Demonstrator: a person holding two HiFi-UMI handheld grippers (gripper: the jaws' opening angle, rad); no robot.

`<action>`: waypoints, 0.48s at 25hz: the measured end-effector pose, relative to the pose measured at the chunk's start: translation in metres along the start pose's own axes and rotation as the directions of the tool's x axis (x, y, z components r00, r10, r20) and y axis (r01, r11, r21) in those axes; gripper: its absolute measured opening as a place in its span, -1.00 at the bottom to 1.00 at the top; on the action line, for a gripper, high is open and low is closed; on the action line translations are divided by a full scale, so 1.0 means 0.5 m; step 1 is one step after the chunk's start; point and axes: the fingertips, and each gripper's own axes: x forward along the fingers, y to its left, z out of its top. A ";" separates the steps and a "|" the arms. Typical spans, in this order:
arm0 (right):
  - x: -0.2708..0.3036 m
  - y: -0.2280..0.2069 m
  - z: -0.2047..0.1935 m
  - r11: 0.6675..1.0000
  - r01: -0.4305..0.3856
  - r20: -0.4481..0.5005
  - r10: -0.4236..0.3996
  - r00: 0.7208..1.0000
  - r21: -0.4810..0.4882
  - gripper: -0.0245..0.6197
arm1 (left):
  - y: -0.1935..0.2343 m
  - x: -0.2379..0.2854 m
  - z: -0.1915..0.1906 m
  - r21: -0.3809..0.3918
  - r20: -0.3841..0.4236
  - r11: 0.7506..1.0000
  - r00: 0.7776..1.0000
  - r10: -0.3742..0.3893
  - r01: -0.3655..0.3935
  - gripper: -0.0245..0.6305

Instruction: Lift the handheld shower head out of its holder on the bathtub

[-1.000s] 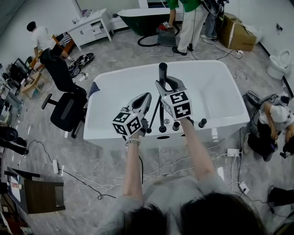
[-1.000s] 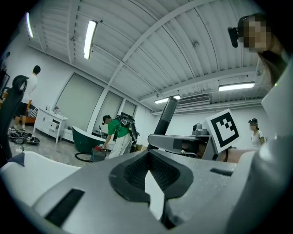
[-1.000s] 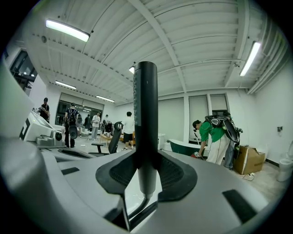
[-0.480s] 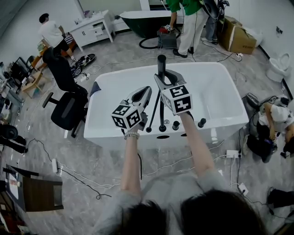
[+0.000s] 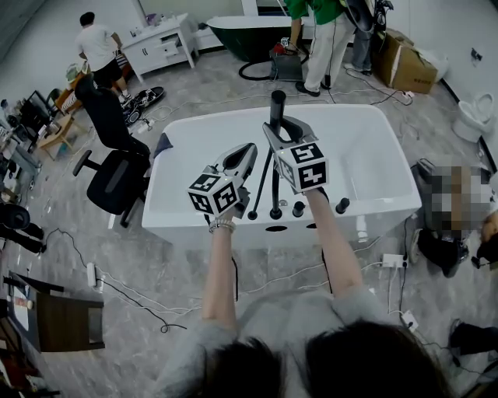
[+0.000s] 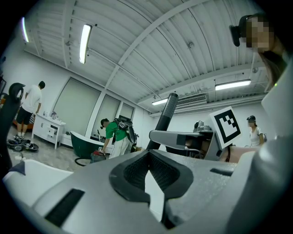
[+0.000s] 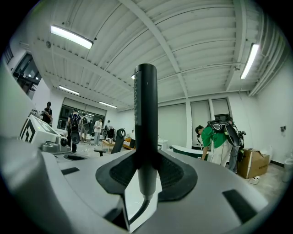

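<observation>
In the head view, your right claw (image 5: 277,130) pinches the black shower head (image 5: 276,102) upright above the white bathtub (image 5: 187,221), with your left claw (image 5: 243,155) just beside it. Print on the cardboard box (image 5: 408,66) looks too small to read.

In the left gripper view, its pads are pressed together and empty. A black-and-white marker cube (image 6: 225,127) faces you.

In the right gripper view, the pads clamp the handle, and the hose (image 7: 137,212) trails below.

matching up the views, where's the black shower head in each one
Head view: upper centre, shower head standing upright.
Left gripper view: right of centre, slanting up.
Right gripper view: dead centre, upright in the right claw.
Shared landmark: person in green shirt.
</observation>
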 end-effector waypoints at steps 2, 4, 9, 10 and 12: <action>0.000 0.004 0.000 1.000 -0.001 0.001 0.001 1.000 0.000 -0.51 | 0.001 -0.003 0.001 -0.004 0.002 1.000 1.000 -0.004 0.004 -0.91; 0.000 0.006 -0.003 1.000 -0.005 0.001 0.005 1.000 -0.002 -0.51 | 0.001 -0.005 -0.002 -0.003 0.002 1.000 1.000 -0.004 0.004 -0.91; 0.000 0.010 -0.009 1.000 -0.010 -0.003 0.010 1.000 0.000 -0.51 | 0.002 -0.008 -0.003 -0.001 0.000 1.000 1.000 -0.007 0.007 -0.91; 0.000 0.011 -0.009 1.000 -0.010 -0.002 0.010 1.000 -0.001 -0.51 | 0.002 -0.009 -0.002 0.001 0.000 1.000 1.000 -0.007 0.007 -0.91; -0.001 0.009 -0.010 1.000 -0.011 -0.002 0.011 1.000 -0.002 -0.51 | 0.002 -0.008 -0.001 0.005 0.000 1.000 1.000 -0.005 0.005 -0.91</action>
